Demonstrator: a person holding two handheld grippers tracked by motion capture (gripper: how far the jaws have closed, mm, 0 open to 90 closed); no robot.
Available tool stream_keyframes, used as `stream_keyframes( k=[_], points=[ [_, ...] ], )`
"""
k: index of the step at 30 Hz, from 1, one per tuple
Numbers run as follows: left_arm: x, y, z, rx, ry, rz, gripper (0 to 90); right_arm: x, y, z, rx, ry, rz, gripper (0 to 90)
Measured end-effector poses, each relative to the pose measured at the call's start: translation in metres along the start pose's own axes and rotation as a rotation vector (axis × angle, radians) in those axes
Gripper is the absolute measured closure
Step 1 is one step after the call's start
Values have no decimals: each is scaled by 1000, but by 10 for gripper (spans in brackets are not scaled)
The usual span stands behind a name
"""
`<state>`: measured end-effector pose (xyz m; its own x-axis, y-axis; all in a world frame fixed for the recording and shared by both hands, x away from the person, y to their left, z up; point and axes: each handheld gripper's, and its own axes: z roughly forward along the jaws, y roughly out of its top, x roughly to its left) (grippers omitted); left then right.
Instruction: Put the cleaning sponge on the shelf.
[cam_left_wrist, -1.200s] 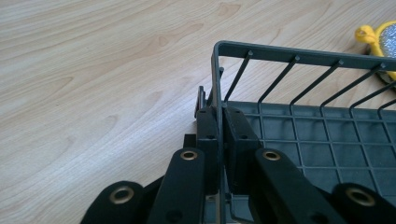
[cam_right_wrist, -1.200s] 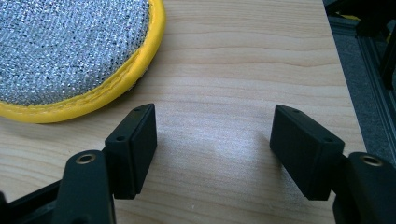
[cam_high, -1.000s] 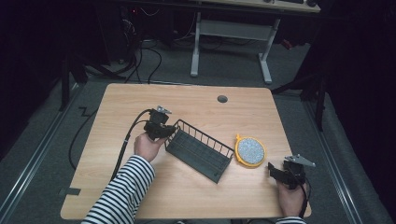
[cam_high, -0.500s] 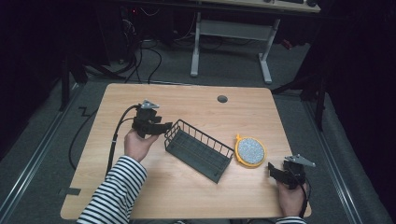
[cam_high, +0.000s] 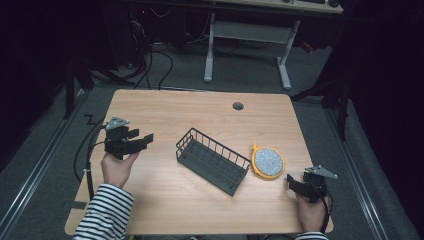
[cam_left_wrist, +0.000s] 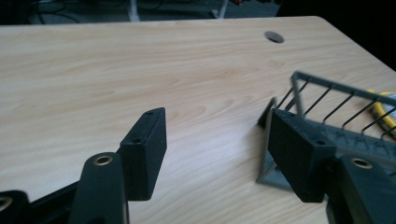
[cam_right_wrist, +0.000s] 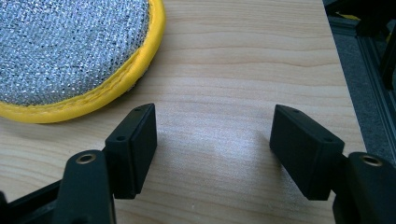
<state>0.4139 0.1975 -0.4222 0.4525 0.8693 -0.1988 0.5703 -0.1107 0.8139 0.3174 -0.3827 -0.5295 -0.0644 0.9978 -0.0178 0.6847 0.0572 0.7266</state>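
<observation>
Dark grey wire basket (cam_high: 213, 160), yellow-rimmed silvery scrub pad (cam_high: 268, 162), black tongs (cam_high: 142, 141), seemingly black-and-white striped sleeve (cam_high: 106, 214)

A dim room: a grey carpeted floor (cam_high: 165, 75), a white-legged desk frame (cam_high: 247, 50) at the far side, black cables (cam_high: 150, 60) far left.

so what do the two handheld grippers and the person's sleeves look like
Both the left gripper and right gripper are black, with two flat rectangular jaw pads bearing small screw holes and brass-ringed pivots. Each carries a grey three-cornered plate on top and trails a black cable. The sleeves are black-and-white striped.
</observation>
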Motion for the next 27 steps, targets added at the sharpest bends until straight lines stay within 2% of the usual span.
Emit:
stream_keyframes(
  k=[2,5,14,17,22,27],
  points=[
    [8,-10,-4,-2,19,-16,378,0,0,0,-1,0,-2,321],
    [19,-28,-10,-1,34,-62,376,0,0,0,0,0,0,321],
    [35,-76,-13,33,107,-100,357,-1,0,0,-1,-6,5,356],
    [39,-91,-11,41,123,-127,355,-1,0,-1,-3,-11,11,363],
    [46,-108,-3,50,163,-158,350,-1,0,-1,-3,-11,11,363],
    [47,-116,6,67,215,-150,349,-1,0,-1,-1,-4,5,344]
  ],
)
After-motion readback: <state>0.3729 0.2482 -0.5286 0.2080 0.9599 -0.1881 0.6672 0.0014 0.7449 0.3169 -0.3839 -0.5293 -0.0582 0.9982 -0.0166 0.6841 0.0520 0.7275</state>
